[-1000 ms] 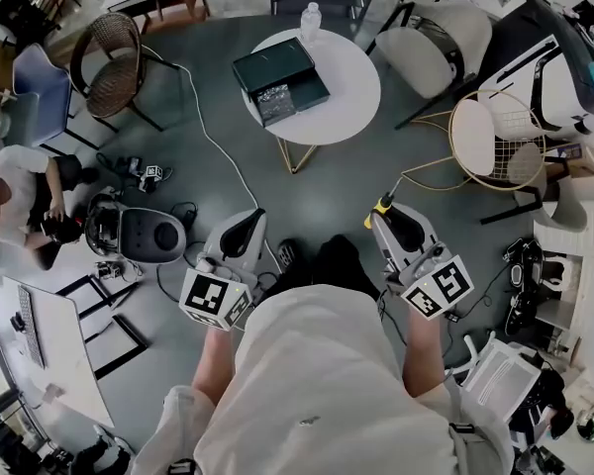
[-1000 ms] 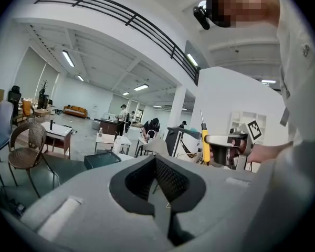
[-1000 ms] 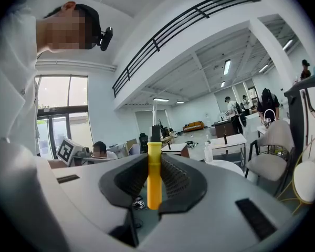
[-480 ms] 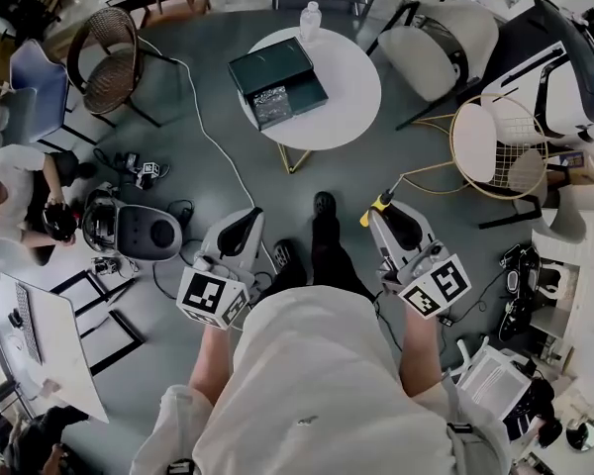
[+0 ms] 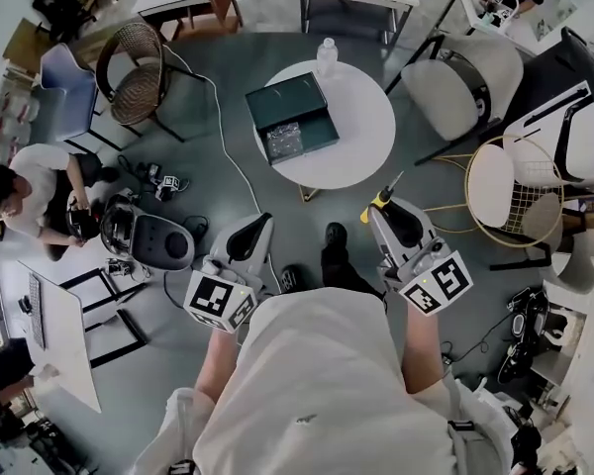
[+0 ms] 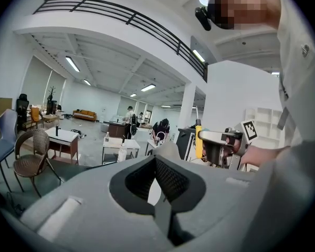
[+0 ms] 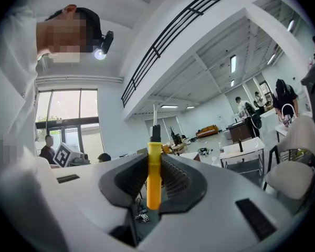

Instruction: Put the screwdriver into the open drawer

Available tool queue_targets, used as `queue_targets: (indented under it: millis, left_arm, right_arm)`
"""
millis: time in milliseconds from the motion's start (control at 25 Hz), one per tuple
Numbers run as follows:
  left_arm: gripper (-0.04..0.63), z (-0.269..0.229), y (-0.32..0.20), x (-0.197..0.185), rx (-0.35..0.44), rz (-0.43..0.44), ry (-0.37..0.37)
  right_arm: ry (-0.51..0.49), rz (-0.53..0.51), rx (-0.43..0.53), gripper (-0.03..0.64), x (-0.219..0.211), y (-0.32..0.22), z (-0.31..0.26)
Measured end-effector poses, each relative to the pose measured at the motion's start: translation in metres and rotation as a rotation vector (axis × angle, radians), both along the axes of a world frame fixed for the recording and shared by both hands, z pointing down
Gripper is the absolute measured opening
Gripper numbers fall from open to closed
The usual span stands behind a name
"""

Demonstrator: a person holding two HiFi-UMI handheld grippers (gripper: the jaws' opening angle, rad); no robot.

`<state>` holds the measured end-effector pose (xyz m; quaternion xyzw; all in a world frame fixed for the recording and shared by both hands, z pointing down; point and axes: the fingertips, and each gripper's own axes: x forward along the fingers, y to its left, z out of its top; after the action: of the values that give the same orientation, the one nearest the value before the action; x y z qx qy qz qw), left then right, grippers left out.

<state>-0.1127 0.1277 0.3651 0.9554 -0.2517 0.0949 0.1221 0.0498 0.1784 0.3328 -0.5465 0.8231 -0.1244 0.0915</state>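
Observation:
My right gripper (image 5: 385, 207) is shut on a screwdriver (image 5: 381, 201) with a yellow handle; its thin shaft points up and away from the jaws. In the right gripper view the yellow handle (image 7: 154, 177) stands upright between the dark pads of the gripper (image 7: 153, 164). My left gripper (image 5: 260, 223) is shut with nothing in it, its jaws (image 6: 158, 161) pressed together. Ahead, a dark green box (image 5: 289, 109) lies on the round white table (image 5: 361, 137), with its open drawer (image 5: 284, 141) facing me. Both grippers hang above the floor, short of the table.
A clear bottle (image 5: 326, 55) stands at the table's far edge. A wicker chair (image 5: 137, 62) is at the left, white chairs (image 5: 457, 92) and a wire chair (image 5: 508, 186) at the right. A cable (image 5: 218, 137) crosses the floor. A seated person (image 5: 30, 191) and grey device (image 5: 148, 237) are at left.
The person has stepped toward the round table, so it sits nearer in the head view. Both grippers keep their pose, and the screwdriver stays clamped in the right one.

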Motion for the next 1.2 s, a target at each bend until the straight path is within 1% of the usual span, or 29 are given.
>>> queue_targets:
  millis: [280,480,640,760,1000,1200]
  left_arm:
    - [0.009,-0.007,-0.013,0.049,0.006,-0.051,0.004]
    - [0.009,0.000,-0.020,0.068,-0.019,-0.109,-0.006]
    - [0.009,0.007,-0.023,0.084,-0.042,-0.169,0.000]
    - [0.009,0.009,-0.025,0.095,-0.052,-0.185,0.000]
    - [0.009,0.013,-0.027,0.088,-0.075,-0.224,-0.022]
    - [0.009,0.023,-0.034,0.073,-0.098,-0.254,-0.026]
  right_arm:
    - [-0.010,-0.083,-0.002,0.080,0.039,-0.030,0.003]
    - [-0.020,-0.150,-0.017,0.080,0.054,-0.049,0.009]
    - [-0.050,-0.209,-0.043,0.080,0.065,-0.058,0.019]
    - [-0.058,-0.235,-0.052,0.080,0.070,-0.063,0.022]
    - [-0.067,-0.292,-0.088,0.080,0.062,-0.076,0.030]
    - [-0.061,-0.303,-0.101,0.080,0.053,-0.084,0.035]
